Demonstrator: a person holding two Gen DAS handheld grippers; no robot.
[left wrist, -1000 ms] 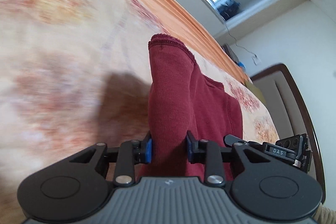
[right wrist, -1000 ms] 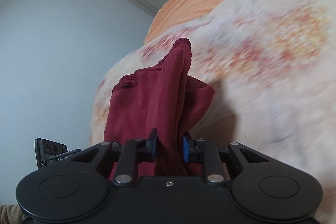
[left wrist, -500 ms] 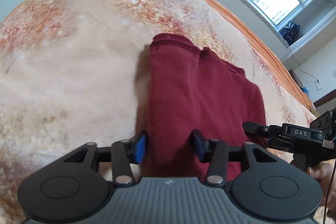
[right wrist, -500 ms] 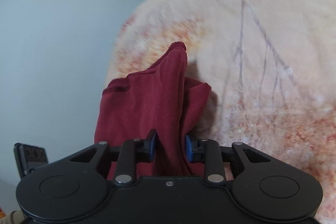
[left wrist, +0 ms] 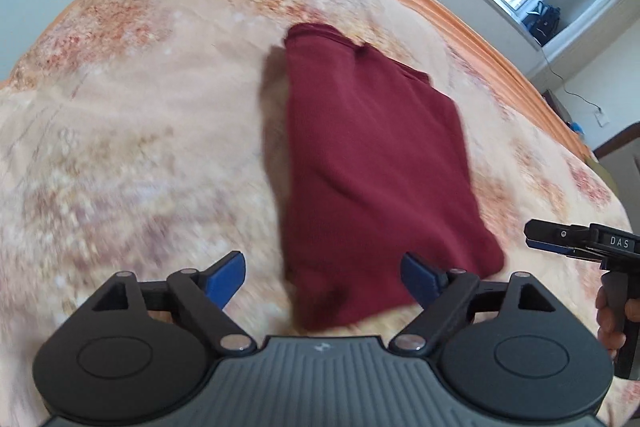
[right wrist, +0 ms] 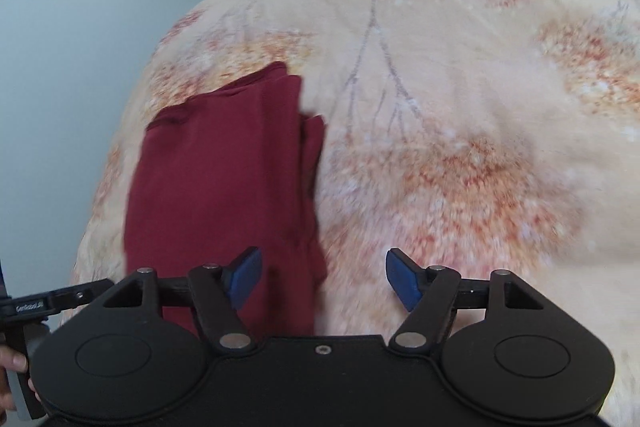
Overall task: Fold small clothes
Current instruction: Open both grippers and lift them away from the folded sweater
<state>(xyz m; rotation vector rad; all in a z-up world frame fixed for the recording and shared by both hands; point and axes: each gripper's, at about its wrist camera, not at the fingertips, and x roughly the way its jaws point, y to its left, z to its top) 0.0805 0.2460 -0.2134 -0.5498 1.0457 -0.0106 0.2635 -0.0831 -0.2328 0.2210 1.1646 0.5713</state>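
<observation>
The dark red ribbed knit garment [left wrist: 372,163] lies folded into a long strip on the bed, on the cream fleece blanket with orange and red blotches [left wrist: 132,131], its hemmed end pointing away from both cameras. The left tool [left wrist: 322,275] has just been opening its jaws and they now stand wide apart, blue pads clear of the cloth; the near end of the garment lies below and between them, untouched. The right tool [right wrist: 322,277] has likewise just been opening; its jaws stand wide with nothing pressed between the pads, and the garment's right edge [right wrist: 224,187] lies under its left finger.

What could go wrong from here, as I judge it: the fold is not tidy. In the right wrist view a loose flap sticks out past the right edge of the strip, and the layers look uneven there, so a further fold could trap that flap and leave a lumpy bundle. The near end looks rumpled in the left wrist view, so it may spring open now that nothing holds it. The blanket is soft and plush; a tool coming down for a fresh grip could pinch blanket together with cloth and drag both. Both views are blurred near the tools, so the exact lie of the near edge is hard to read.

Count: one garment, one blanket, two tools, each in one hand of the person [left wrist: 610,315].
</observation>
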